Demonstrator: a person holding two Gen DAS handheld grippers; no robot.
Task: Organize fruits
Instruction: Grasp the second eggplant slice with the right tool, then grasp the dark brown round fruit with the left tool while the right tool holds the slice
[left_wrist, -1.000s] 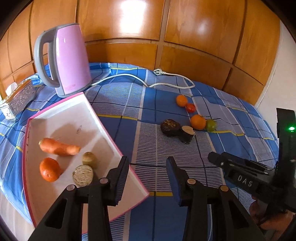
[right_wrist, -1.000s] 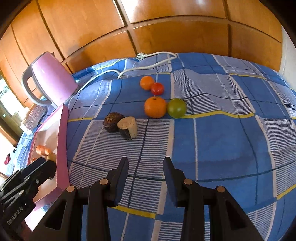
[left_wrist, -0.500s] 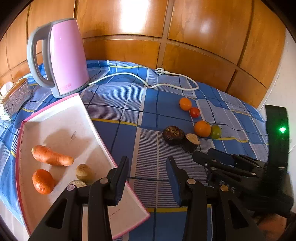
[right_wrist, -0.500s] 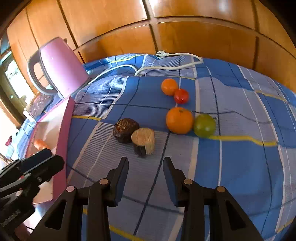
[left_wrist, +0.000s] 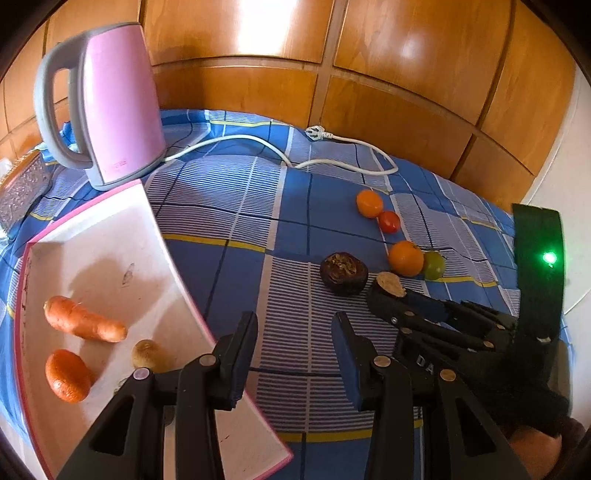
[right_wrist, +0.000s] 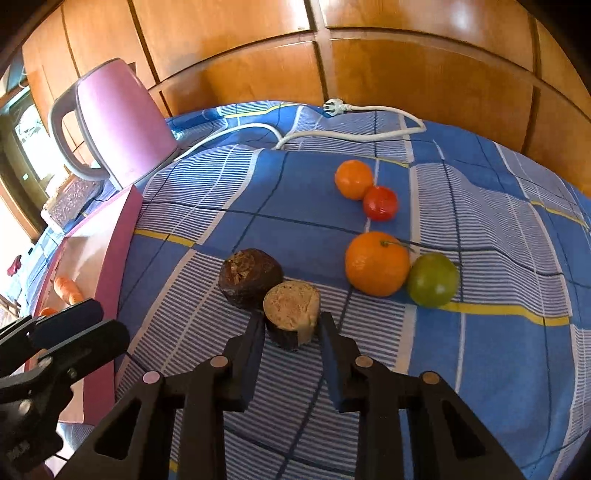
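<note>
My right gripper (right_wrist: 291, 325) is open, its fingers on either side of a cut dark fruit half with tan flesh (right_wrist: 293, 312); it also shows in the left wrist view (left_wrist: 388, 286). A second dark fruit half (right_wrist: 249, 277) lies touching it on the left. A large orange (right_wrist: 376, 264), a green fruit (right_wrist: 432, 278), a small orange (right_wrist: 352, 179) and a red tomato (right_wrist: 380, 203) lie beyond. My left gripper (left_wrist: 295, 328) is open and empty over the cloth by the white pink-rimmed tray (left_wrist: 110, 236), which holds a carrot (left_wrist: 83, 325), an orange (left_wrist: 66, 374) and a small brown fruit (left_wrist: 146, 352).
A pink kettle (left_wrist: 107, 107) stands behind the tray, its white cord (left_wrist: 343, 166) trailing across the blue checked cloth. A patterned glass box (left_wrist: 22, 184) sits at the far left. Wooden panels form the back wall.
My right gripper has moved forward to the cut fruit half, which now sits between its fingers. My left gripper has shifted slightly forward and right along the tray edge.
</note>
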